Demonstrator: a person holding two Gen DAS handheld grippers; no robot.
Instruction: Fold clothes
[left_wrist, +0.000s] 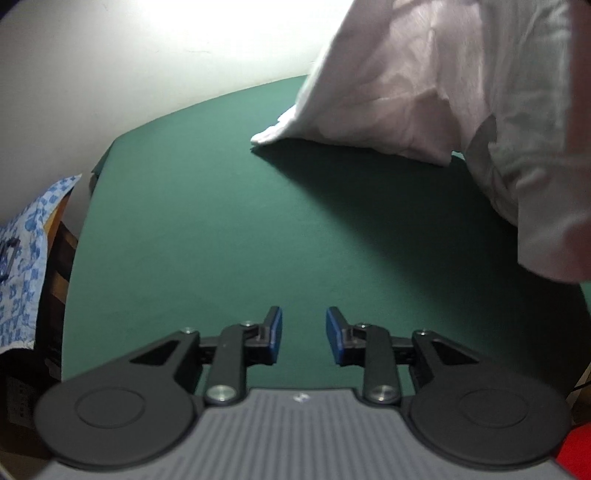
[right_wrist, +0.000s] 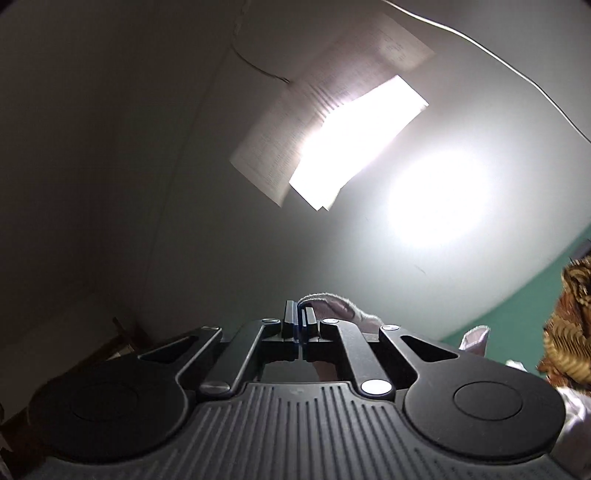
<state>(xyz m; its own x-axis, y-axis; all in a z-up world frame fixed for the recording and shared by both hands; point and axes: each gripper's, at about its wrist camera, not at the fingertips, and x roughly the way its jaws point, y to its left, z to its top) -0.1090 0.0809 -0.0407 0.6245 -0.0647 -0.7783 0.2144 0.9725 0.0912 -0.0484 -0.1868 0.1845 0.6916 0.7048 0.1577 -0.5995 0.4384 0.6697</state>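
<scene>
The right tool (right_wrist: 300, 320) pinches the pale shirt (left_wrist: 424, 92), lifting it off the green bench (left_wrist: 221, 221). The left tool (left_wrist: 304, 334), open and empty, must next grab the shirt's hanging edge.

Both views are bent by fisheye distortion, with straight edges curved toward the rims. In the left wrist view, glare is thrown on the wall (left_wrist: 110, 74) at twelve o'clock, and a dark shadow is cast on the green table (left_wrist: 221, 221) beneath the pale garment (left_wrist: 424, 92), which is blurred at three o'clock. The right wrist view is dim, except where a washed-out hotspot is burned into the wall (right_wrist: 439, 199) at two o'clock and over the paper sheets (right_wrist: 332, 122).
</scene>
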